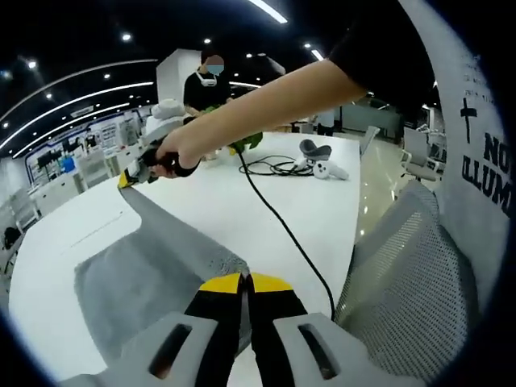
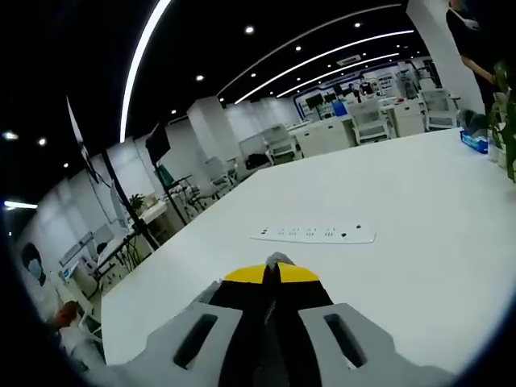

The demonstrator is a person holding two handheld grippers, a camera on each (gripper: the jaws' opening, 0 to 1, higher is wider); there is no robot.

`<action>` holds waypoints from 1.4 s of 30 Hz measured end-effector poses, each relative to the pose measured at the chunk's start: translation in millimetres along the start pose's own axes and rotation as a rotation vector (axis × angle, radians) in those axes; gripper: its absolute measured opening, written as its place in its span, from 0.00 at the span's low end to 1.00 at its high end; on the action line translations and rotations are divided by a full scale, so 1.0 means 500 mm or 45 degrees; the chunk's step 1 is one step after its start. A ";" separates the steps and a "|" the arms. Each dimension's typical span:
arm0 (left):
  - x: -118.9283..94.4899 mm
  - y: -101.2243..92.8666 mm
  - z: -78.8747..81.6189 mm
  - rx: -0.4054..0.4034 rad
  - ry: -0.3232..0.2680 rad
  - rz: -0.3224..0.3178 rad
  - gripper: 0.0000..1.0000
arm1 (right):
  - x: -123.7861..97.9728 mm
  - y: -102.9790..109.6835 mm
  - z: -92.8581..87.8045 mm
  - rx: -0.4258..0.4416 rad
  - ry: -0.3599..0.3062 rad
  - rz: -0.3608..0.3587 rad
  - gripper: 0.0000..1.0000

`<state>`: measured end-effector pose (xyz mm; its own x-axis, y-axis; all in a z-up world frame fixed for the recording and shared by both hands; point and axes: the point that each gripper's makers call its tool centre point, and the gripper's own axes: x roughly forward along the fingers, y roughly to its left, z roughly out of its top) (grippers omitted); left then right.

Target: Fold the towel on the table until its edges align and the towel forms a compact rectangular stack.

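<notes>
A grey towel (image 1: 149,270) lies on the white table (image 1: 242,201), its near edge lifted into a taut ridge between the two grippers. My left gripper (image 1: 246,282), with yellow-tipped jaws, is shut on one towel corner at the bottom of the left gripper view. A hand holds my right gripper (image 1: 127,179) farther along the table, shut on the opposite corner. In the right gripper view the right gripper (image 2: 272,272) has its jaws pressed together, with a small tuft of grey towel (image 2: 279,260) poking out at the tips above the table (image 2: 419,242).
A black cable (image 1: 278,222) runs from the right gripper across the table to its near edge. A headset and controllers (image 1: 318,160) lie at the far end. A white power strip (image 2: 314,234) lies ahead of the right gripper. A mesh chair (image 1: 403,274) stands beside the table.
</notes>
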<state>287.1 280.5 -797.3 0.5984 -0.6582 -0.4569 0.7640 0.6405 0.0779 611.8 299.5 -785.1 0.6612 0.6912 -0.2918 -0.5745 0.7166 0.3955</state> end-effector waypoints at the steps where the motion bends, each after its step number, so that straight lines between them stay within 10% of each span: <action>1: -0.009 0.006 -0.003 -0.010 0.000 0.014 0.02 | 0.003 0.013 0.003 0.017 -0.006 0.015 0.00; 7: -0.050 0.039 -0.009 0.026 -0.008 0.090 0.02 | 0.014 0.061 0.024 0.011 -0.027 0.060 0.00; 28: -0.175 0.160 -0.089 -0.363 -0.105 0.348 0.02 | 0.124 0.168 0.010 -0.035 0.014 0.149 0.00; 42: -0.171 0.181 -0.229 -0.662 0.056 0.338 0.02 | 0.220 0.203 -0.106 -0.128 0.157 0.152 0.00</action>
<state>277.5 440.2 -852.6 0.7340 -0.4387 -0.5185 0.3638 0.8986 -0.2454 600.8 453.2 -823.3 0.5248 0.7738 -0.3546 -0.6948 0.6301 0.3467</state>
